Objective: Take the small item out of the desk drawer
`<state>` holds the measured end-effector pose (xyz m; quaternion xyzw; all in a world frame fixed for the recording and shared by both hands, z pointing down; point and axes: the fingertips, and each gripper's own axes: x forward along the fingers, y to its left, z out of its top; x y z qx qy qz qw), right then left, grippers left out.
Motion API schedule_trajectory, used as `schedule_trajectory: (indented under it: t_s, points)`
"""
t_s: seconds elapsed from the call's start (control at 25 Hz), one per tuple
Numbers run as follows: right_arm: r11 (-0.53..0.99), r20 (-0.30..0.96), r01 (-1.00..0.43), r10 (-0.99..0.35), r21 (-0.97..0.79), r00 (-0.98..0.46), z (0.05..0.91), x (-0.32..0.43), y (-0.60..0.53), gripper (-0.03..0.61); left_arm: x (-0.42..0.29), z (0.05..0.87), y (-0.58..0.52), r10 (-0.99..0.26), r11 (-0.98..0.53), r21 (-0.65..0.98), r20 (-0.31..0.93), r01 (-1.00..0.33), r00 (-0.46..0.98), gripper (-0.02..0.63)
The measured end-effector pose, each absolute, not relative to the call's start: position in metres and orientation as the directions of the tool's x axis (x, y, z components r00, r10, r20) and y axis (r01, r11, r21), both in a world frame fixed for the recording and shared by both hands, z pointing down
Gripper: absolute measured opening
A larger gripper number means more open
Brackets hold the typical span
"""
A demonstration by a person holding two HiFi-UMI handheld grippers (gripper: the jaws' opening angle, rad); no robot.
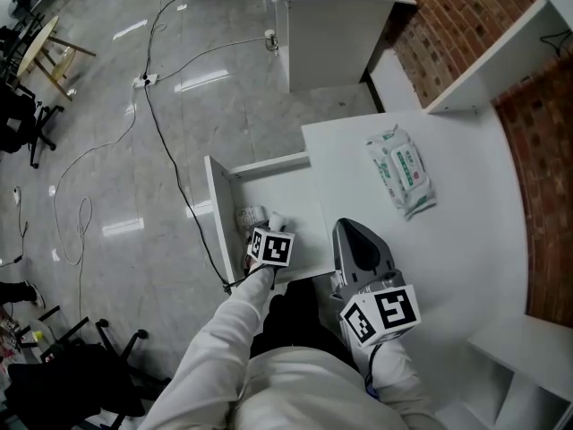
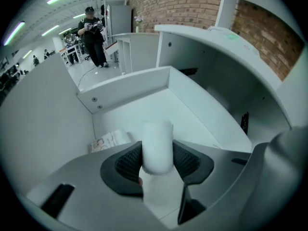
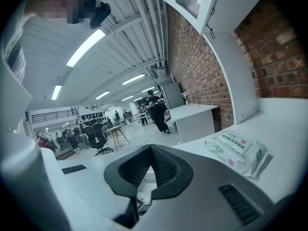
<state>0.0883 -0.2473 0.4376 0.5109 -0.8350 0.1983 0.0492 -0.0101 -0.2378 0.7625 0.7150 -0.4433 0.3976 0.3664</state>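
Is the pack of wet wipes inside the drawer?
No, the wipes pack lies on top of the white desk, outside the open drawer.

White drawer, white roll, red brick wall — green-and-white wipes pack

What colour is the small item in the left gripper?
Plain white small item, no pattern visible. It shows best in the left gripper view.
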Motion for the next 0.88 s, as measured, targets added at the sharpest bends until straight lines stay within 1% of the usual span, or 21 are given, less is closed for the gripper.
schedule_trajectory:
  t_s: [0.32, 0.64, 0.88]
  points:
    - [0.409, 0.259, -0.870, -0.840, -0.273, -0.476, 0.426, 0.079, -0.240, 0.028, -0.015, 0.680, -0.261, -0.505, -0.322, 0.178, 0.798, -0.930, 0.328, 0.195]
    - [0.430, 0.216, -0.866, -0.848, -0.255, -0.484, 0.408, 0.071, -0.231, 0.028, -0.024, 0.604, -0.270, -0.636, -0.325, 0.173, 0.688, -0.930, 0.351, 0.195]
    - [0.446, 0.186, -0.865, -0.852, -0.231, -0.489, 0.391, 0.064, -0.224, 0.028, -0.035, 0.548, -0.266, -0.707, -0.344, 0.152, 0.608, -0.927, 0.362, 0.195]
